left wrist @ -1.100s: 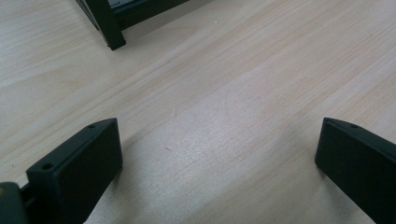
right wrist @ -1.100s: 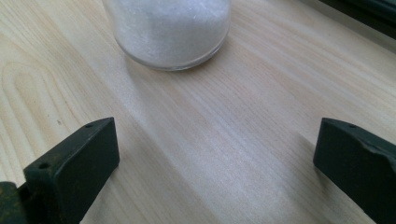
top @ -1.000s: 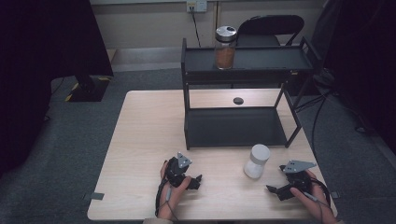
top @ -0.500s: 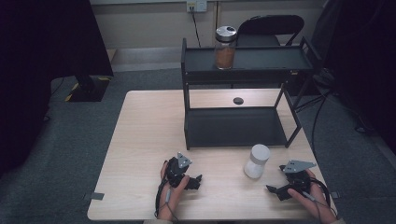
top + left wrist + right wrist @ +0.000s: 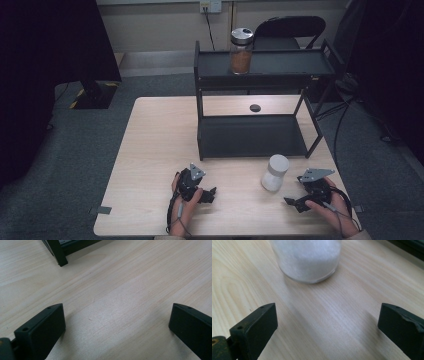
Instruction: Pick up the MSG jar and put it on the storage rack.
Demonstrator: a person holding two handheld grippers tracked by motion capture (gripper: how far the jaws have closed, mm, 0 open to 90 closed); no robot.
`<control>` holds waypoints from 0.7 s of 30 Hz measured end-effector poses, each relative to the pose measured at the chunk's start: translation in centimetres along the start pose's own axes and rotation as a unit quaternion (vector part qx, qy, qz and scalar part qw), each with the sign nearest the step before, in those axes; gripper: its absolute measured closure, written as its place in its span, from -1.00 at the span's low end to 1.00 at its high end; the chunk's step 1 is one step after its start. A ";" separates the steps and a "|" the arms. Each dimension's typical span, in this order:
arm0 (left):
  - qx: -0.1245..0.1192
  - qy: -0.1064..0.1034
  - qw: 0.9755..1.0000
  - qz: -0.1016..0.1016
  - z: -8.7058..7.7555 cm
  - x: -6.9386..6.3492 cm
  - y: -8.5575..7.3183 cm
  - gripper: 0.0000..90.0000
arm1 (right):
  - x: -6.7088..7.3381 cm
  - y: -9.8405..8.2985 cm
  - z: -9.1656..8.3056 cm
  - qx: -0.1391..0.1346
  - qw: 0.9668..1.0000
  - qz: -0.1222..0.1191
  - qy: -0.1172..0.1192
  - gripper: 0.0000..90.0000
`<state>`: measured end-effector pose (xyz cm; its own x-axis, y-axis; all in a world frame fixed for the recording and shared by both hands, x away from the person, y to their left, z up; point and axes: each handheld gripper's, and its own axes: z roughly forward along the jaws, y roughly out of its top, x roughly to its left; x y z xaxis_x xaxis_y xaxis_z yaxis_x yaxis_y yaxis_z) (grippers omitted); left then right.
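A clear jar of white powder (image 5: 274,173) with a white lid stands on the table (image 5: 160,140) in front of the black two-tier rack (image 5: 255,135). My right gripper (image 5: 292,201) rests on the table just right of the jar, open and empty; its view has the jar's base (image 5: 308,260) close ahead, beyond the jaws. My left gripper (image 5: 210,192) lies on the table at front centre-left, open with bare wood between its jaws (image 5: 117,315). A jar of brown powder (image 5: 241,51) with a metal lid stands on the rack's top shelf.
A small black disc (image 5: 255,107) lies on the table behind the rack. One rack foot (image 5: 60,255) appears in the left gripper view. A black chair (image 5: 292,27) stands behind the table. Dark screens flank both sides.
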<state>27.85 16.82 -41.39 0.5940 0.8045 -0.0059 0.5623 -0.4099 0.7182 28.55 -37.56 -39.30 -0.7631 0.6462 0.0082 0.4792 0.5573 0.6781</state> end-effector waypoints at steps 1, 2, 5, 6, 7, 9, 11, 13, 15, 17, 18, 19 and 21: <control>0.000 0.000 1.000 0.000 0.0 0.0 0.0 -1.00 | 0.0 0.1 -0.2 -0.007 1.000 -0.001 -0.001 -0.97; 0.000 0.000 1.000 0.000 0.0 0.0 0.0 -1.00 | 0.0 0.1 -0.2 -0.007 1.000 -0.001 -0.001 -0.97; 0.000 0.000 1.000 0.000 0.0 0.0 0.0 -1.00 | -0.3 0.2 -0.6 -0.024 1.000 0.003 0.009 -0.97; 0.000 0.000 1.000 0.000 0.0 0.0 0.0 -1.00 | -0.3 0.2 -0.6 -0.024 1.000 0.003 0.009 -0.97; 0.000 0.000 1.000 0.000 0.0 0.0 0.0 -1.00 | -0.4 0.2 -0.7 -0.029 1.000 0.006 0.011 -0.97; 0.000 0.000 1.000 0.000 0.0 0.0 0.0 -1.00 | -0.5 0.5 -1.0 -0.041 0.999 0.002 0.016 -0.98; 0.000 0.000 1.000 0.000 0.0 0.0 0.0 -1.00 | -0.3 1.0 -1.1 -0.041 0.999 0.000 0.014 -0.98; 0.000 0.001 1.000 0.000 0.0 0.0 0.0 -1.00 | -0.3 1.2 -1.2 -0.043 0.999 -0.002 0.012 -0.98; 0.000 0.001 1.000 0.000 0.0 0.0 0.0 -1.00 | -0.3 1.5 -1.3 -0.048 0.999 -0.004 0.015 -0.98; 0.000 0.001 1.000 0.000 0.0 0.0 0.0 -1.00 | -0.4 1.8 -1.3 -0.052 0.998 -0.002 0.018 -0.98; 0.000 0.001 1.000 0.000 0.0 0.0 0.0 -1.00 | -0.4 1.9 -1.3 -0.055 0.998 0.000 0.020 -0.98; 0.000 0.001 1.000 0.000 0.0 0.0 0.0 -1.00 | -0.6 2.1 -1.3 -0.060 0.998 0.003 0.026 -0.98; 0.000 0.001 1.000 0.000 0.0 0.0 0.0 -1.00 | -0.7 2.2 -1.3 -0.063 0.998 0.005 0.028 -0.98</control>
<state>27.82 16.80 -41.39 0.5929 0.8053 -0.0048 0.5627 -0.4101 0.7178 29.56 -37.41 -36.83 -0.7830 0.6196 0.0543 0.4319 0.4788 0.7643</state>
